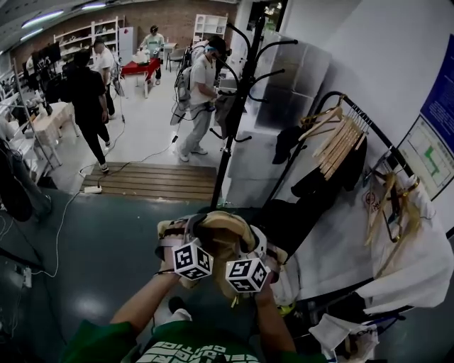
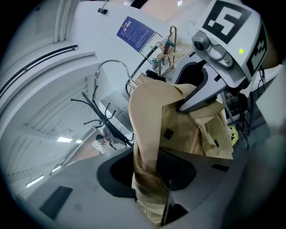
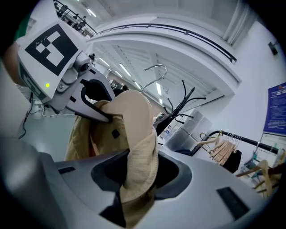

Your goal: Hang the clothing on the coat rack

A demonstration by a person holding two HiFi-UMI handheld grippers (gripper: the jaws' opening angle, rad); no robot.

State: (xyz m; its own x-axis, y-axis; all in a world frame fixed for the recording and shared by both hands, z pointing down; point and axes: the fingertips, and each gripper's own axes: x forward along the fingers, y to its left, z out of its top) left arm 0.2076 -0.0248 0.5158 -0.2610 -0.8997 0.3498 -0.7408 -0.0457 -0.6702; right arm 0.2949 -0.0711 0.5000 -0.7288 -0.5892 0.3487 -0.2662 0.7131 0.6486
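The left gripper pinches a fold of the beige fabric jacket, which is bunched low in front of the person; the right gripper clamps another fold just beside it; the tall black metal coat rack stands well beyond. Bunched like this, the cloth might miss a hook, or slip from a shallow pinch; no collar or loop shows; the rack's foot is hard to make out.

I see a dark glossy floor with a wooden platform ahead, a white wall on my right carrying a blue poster, and far back a brick wall, white shelving, a red table under ceiling strip lights
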